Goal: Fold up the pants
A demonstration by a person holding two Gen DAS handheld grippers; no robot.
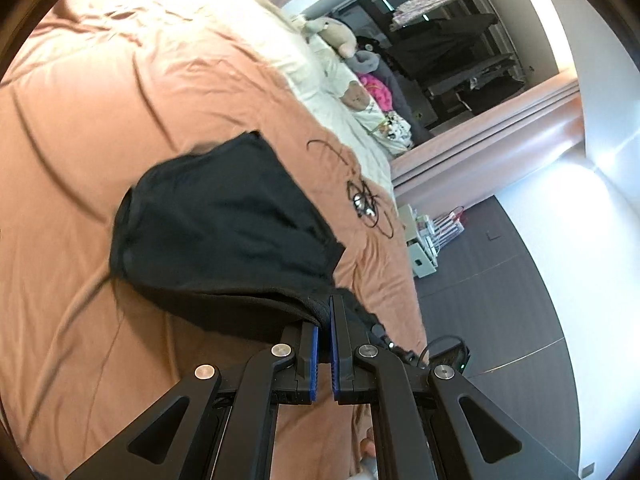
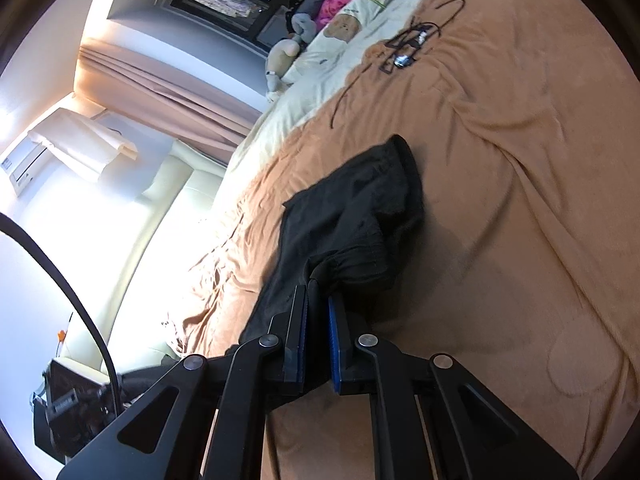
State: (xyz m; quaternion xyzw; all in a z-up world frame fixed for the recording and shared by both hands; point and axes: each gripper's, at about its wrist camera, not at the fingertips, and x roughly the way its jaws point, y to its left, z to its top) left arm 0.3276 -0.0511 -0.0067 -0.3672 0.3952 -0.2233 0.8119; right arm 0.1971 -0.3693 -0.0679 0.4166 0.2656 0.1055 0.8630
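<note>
Here both grippers pinch the black pants point(image 1: 224, 216) — only the right view shows the gathered waistband point(image 2: 356, 266).

Black pants point(image 1: 224, 216) partly folded, bunched, lying on bed's brown blanket near its edge; elastic waistband end lifted.

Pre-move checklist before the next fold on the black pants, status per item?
1. Left gripper pinching fabric of the black pants: ok, jaws nearly shut on an edge.
2. Right gripper pinching the gathered waistband: ok.
3. Far end of the pants resting on the brown blanket: ok.
4. Cables apart from the pants: ok.
5. Legs aligned under the top layer: cannot tell, hidden.
6. Fabric flat: not ok, bunched near the right gripper.
</note>
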